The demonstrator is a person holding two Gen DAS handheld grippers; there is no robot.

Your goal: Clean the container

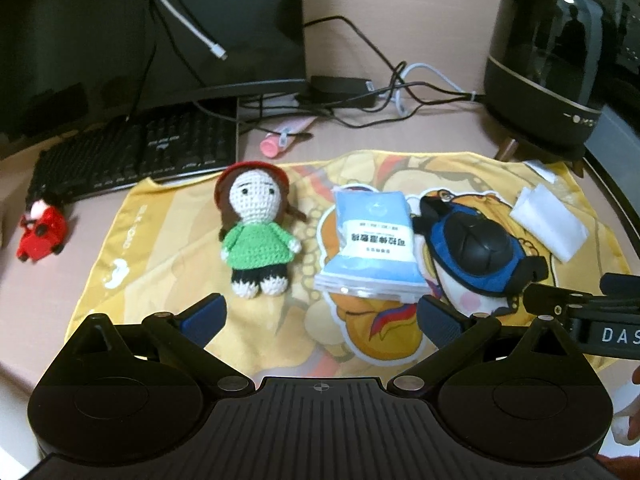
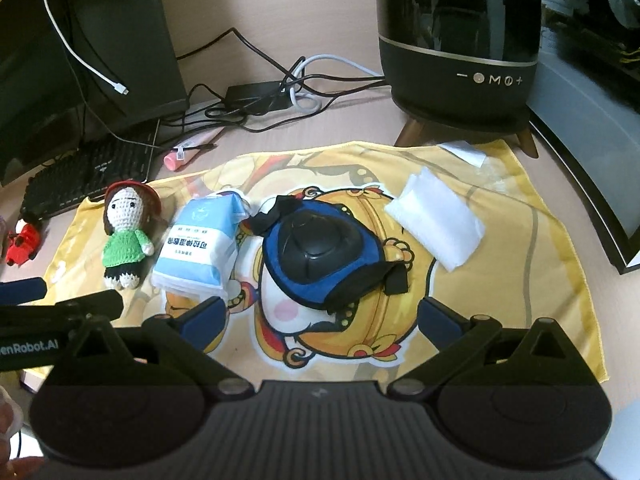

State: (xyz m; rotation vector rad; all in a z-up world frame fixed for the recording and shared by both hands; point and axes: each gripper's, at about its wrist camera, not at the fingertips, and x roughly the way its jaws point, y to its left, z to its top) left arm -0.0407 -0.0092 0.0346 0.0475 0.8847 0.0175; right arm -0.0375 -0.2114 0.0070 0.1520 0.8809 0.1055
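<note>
Two grippers held open above the cloth

Both the left gripper [image 1: 320,316] and right gripper [image 2: 320,316] are seen with jaws spread wide, nothing between them. On the yellow printed cloth [image 2: 520,248] are laid a crocheted doll [image 2: 126,232], a blue wipes packet [image 2: 204,248], a blue-and-black pad [image 2: 324,256] and a folded white wipe [image 2: 436,226]. No container can be clearly identified.

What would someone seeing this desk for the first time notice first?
Probably the yellow cartoon cloth spread across the desk, with a crocheted doll in green at its left end. Beside the doll lie a blue packet, a blue-and-black pad mid-cloth, and a white wipe on the right.
</note>
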